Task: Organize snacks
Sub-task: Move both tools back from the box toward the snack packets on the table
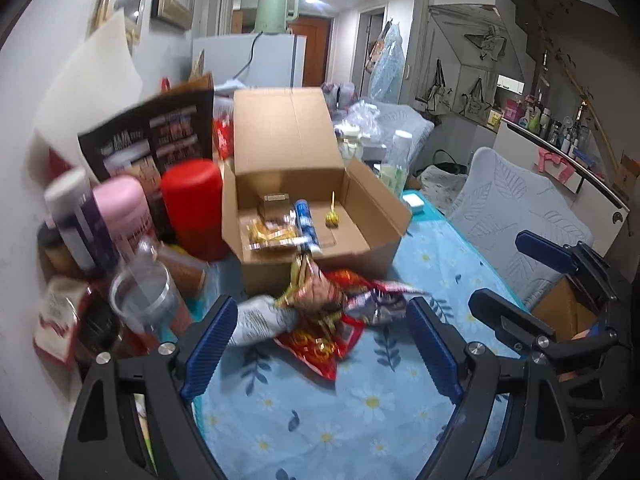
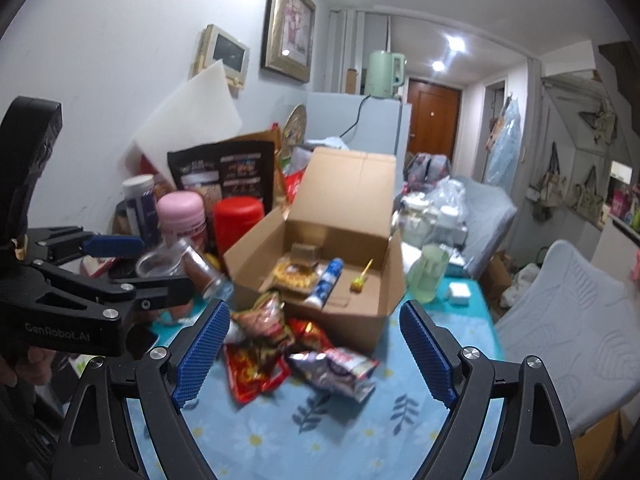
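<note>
Snacks point(image 2: 304, 356) heaped against the box point(image 2: 352, 320) front edge; left claw point(image 1: 320, 344) and right claw point(image 2: 316, 352) both released.

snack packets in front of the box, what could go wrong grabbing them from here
1. The packets overlap in a loose pile, so a grab may lift two or drop one.
2. The box sits right behind them; a deep reach could shove it.
3. The glass jar leans beside the left gripper, so a sideways swing might topple it.

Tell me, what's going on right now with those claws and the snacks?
Left gripper and right gripper open, empty. Snack packets piled on the tablecloth before the open cardboard box, a few items already inside. Nothing blocking.
</note>
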Tool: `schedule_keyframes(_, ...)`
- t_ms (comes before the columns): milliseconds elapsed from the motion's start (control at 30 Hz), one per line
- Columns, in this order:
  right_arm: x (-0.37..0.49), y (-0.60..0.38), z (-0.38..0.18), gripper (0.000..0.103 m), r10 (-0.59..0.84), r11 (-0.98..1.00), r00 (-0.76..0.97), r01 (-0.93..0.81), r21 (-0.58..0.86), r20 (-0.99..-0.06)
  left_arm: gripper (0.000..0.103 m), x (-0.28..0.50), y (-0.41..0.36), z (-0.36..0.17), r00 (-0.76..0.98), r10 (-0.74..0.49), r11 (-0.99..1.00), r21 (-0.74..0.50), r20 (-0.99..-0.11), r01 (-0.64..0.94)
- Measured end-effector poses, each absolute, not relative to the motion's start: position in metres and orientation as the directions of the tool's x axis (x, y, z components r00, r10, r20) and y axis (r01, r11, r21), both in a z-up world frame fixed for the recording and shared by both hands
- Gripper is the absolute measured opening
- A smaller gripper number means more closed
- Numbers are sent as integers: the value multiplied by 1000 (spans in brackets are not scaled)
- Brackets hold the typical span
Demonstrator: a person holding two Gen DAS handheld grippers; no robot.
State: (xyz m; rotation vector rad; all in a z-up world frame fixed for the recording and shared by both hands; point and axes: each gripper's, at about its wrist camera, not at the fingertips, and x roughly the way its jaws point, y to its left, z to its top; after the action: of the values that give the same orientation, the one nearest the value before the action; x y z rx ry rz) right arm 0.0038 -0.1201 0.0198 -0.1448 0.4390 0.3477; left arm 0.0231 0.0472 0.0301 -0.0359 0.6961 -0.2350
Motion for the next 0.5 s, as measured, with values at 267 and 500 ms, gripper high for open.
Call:
schedule_keyframes(267, 8, -117, -21, 88, 313, 922, 797, -386, -37, -517, 87, 16, 42, -4, 743, -165, 982, -38, -648, 184)
schedule_keyframes(500, 16, -118, -51, 88, 318, 921, 759, -389, -3, -567, 87, 26, 41, -34, 693, -188, 978, -65, -696, 200)
